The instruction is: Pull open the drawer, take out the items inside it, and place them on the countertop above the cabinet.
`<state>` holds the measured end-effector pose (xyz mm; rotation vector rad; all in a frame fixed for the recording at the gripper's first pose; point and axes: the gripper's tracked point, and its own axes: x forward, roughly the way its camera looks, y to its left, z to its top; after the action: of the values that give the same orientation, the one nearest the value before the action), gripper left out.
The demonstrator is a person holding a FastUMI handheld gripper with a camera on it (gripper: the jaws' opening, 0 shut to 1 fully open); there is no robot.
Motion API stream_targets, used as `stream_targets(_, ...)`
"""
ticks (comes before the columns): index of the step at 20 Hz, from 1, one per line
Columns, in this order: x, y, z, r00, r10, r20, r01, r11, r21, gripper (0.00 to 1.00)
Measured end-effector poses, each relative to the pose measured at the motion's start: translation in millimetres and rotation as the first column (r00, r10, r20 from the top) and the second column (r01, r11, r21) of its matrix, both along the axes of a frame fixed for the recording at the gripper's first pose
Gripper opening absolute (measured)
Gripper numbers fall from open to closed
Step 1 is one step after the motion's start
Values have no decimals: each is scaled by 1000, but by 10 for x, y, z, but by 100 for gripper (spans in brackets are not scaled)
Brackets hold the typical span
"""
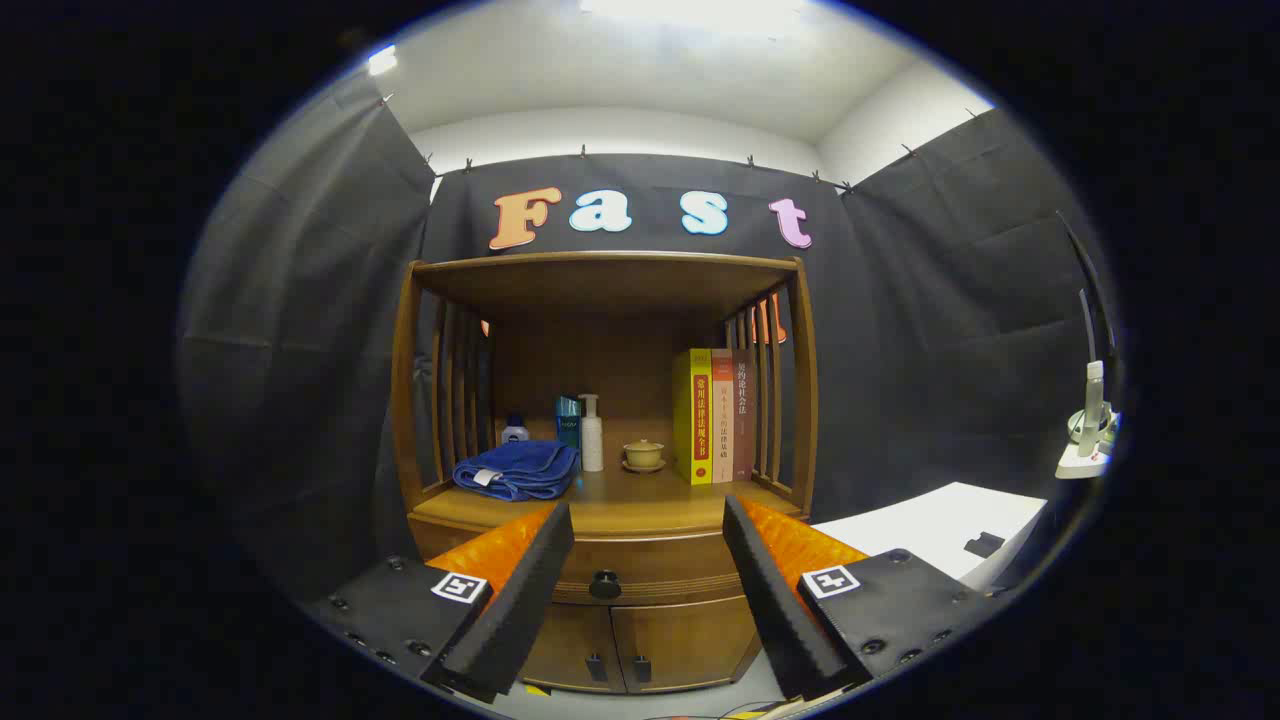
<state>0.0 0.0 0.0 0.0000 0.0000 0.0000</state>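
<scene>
Spread wide with nothing between them, the fingers of the gripper [648,520] frame the drawer knob [604,584], which lies straight ahead and slightly low, well apart from the tips. That knob sits at the middle of the closed drawer [650,565], whose long axis runs crosswise to the fingers, so the pull should come straight back. Above it, the countertop [640,500] carries a folded blue towel [517,470], bottles, a small lidded cup [643,454] and upright books [714,416], with free wood at the front. Black cloth walls the booth.
</scene>
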Motion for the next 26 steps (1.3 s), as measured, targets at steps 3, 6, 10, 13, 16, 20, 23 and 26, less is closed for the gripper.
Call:
stream_targets(3, 26, 50, -44, 1000, 12, -19, -12, 1000, -1, 98)
stream_targets(6, 19, 46, -75, 999, 16, -30, -15, 1000, 13, 99)
stream_targets(10, 1, 13, -80, 999, 15, -31, -14, 999, 34, 99)
stream_targets(13, 9, 2, -88, 999, 13, -33, -12, 999, 37, 99)
stream_targets(16, 2, -10, -49, 1000, 9, -28, -8, 999, 37, 99)
stream_targets(20, -17, -8, -69, 1000, 7, -30, -6, 999, 39, 99)
stream_targets(23, 20, 40, -52, 1000, 17, -2, -16, 999, 45, 99)
stream_targets(26, 249, 31, -3, 996, 14, 85, -17, 999, 35, 99)
